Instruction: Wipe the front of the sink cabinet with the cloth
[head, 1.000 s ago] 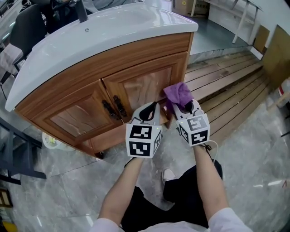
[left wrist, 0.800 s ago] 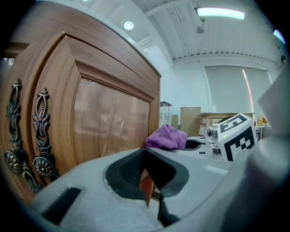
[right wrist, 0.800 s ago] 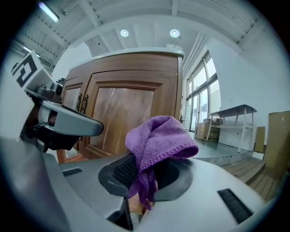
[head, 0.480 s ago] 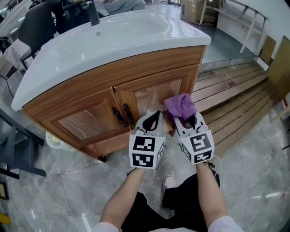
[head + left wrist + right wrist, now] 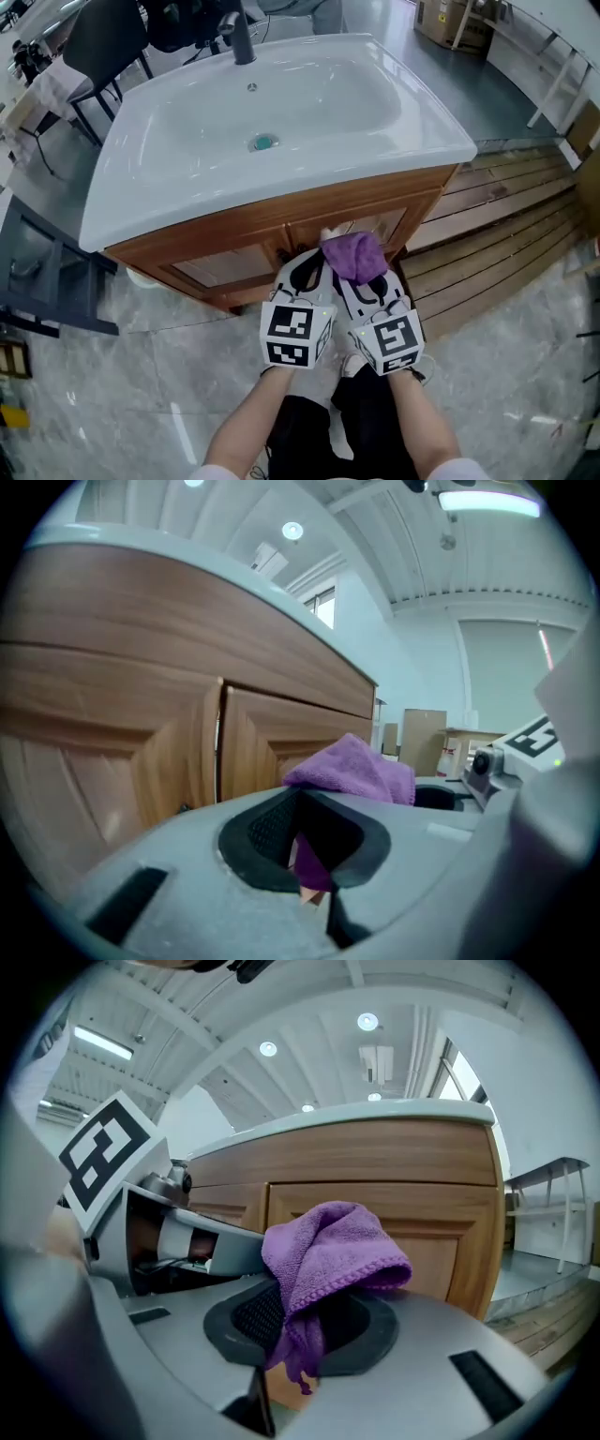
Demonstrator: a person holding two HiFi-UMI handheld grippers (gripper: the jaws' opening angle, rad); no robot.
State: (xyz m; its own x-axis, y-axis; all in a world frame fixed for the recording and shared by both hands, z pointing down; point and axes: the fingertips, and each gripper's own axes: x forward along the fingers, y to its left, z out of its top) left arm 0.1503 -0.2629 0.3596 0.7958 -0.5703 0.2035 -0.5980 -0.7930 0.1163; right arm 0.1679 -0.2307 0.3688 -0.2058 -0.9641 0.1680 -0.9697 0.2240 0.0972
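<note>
— Marbled floor [image 5: 141, 375], wooden decking [image 5: 497, 234] off to the right, and the cabinet [image 5: 234, 244] mostly tucked under the white sink [image 5: 281, 112] when seen from above. Where's the cloth?

— The purple cloth [image 5: 328, 1251] is bunched in the right tongs [image 5: 300, 1330], which are clenched on a fold of it, and the rest flops over the tip. It sits just in front of the right-hand door [image 5: 469, 1241]. Whether it touches the wood, I can't tell.

— And the left tongs [image 5: 305, 841]?

— Closed together with nothing of their own between them, just beside the right pair. The purple seen past them is the same cloth.

— So what could go wrong?

— My guess is that the grip is a small pinch on a loose wad. Dragging it across the wood could tug the fold out and drop the cloth on the floor.

— Anything else?

— If the wad rolls aside, bare plastic may scrape the door instead of wiping it. The left tongs are close enough to snag the cloth or knock the panel. And the sink rim overhangs the front, so much of the cabinet face is hidden from the head view and patches could be missed.
</note>
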